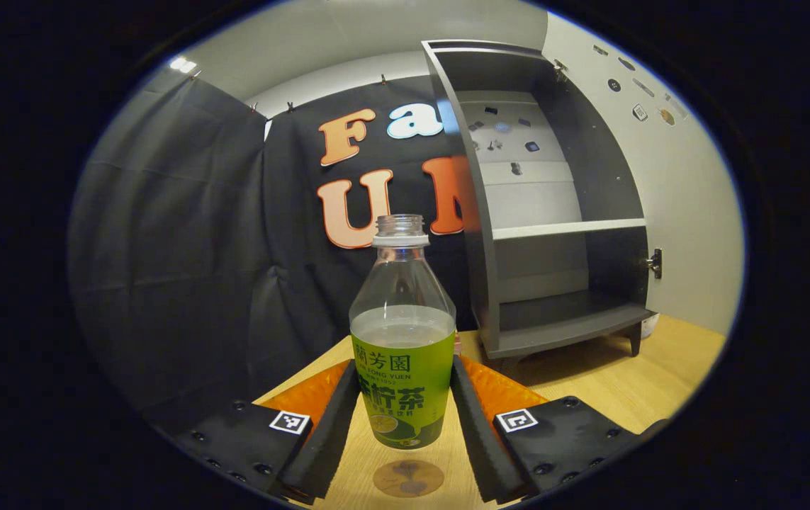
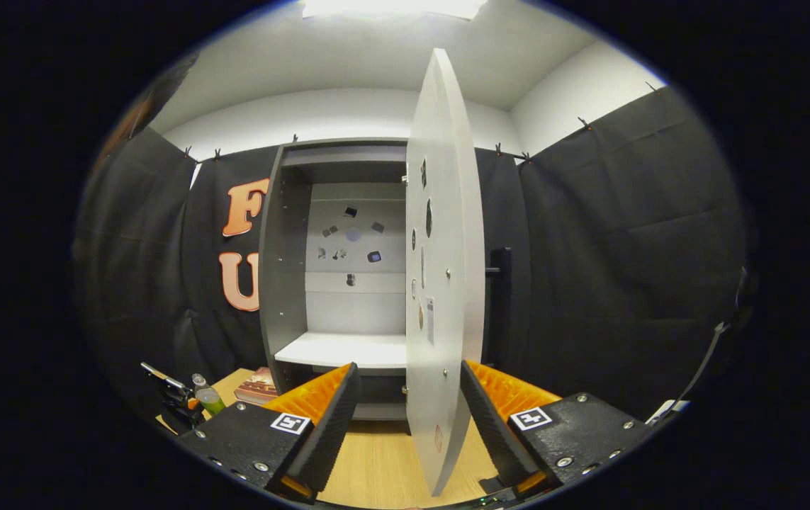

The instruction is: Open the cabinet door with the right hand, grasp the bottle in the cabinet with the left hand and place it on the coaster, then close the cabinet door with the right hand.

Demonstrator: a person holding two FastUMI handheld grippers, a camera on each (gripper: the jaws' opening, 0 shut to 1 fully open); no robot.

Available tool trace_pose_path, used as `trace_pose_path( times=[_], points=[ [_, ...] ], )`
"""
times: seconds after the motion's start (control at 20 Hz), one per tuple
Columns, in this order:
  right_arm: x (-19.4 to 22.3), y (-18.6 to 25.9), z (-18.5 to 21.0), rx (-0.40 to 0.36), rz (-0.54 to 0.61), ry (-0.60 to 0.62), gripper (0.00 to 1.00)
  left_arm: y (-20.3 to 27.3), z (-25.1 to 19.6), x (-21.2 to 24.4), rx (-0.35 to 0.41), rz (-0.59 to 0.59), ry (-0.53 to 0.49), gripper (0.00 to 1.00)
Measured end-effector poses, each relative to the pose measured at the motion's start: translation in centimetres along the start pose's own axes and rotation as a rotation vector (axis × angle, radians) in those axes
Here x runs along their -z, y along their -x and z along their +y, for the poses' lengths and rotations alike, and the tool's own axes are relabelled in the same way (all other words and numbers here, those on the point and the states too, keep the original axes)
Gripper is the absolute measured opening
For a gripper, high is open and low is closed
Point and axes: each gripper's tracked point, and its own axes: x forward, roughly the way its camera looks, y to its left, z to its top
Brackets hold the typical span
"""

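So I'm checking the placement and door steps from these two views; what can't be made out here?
- Left gripper view: whether the bottle touches the coaster; its base looks above it.
- Left gripper view: the left gripper fingers flank the bottle, but contact is unclear.
- Right gripper view: the cabinet door stands edge-on between the right gripper fingers; grip unclear.
- Right gripper view: the cabinet lower shelf, hidden by that gripper.
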Motion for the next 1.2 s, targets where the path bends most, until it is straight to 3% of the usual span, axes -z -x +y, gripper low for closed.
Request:
trace_pose_path(
  times=[0.45, 1.2],
  points=[
    [-0.7, 0.4, 0.4, 0.020, -0.003, 0.068, 0.88, 0.1, -0.3, 7.3, -0.019, 0.097, 0.030, 0.81],
    [-1.0, 0.9, 0.5, 0.019, -0.023, 0.104, 0.91, 0.2, 0.4, 10.1, -0.066, 0.147, 0.049, 0.84]
  ],
)
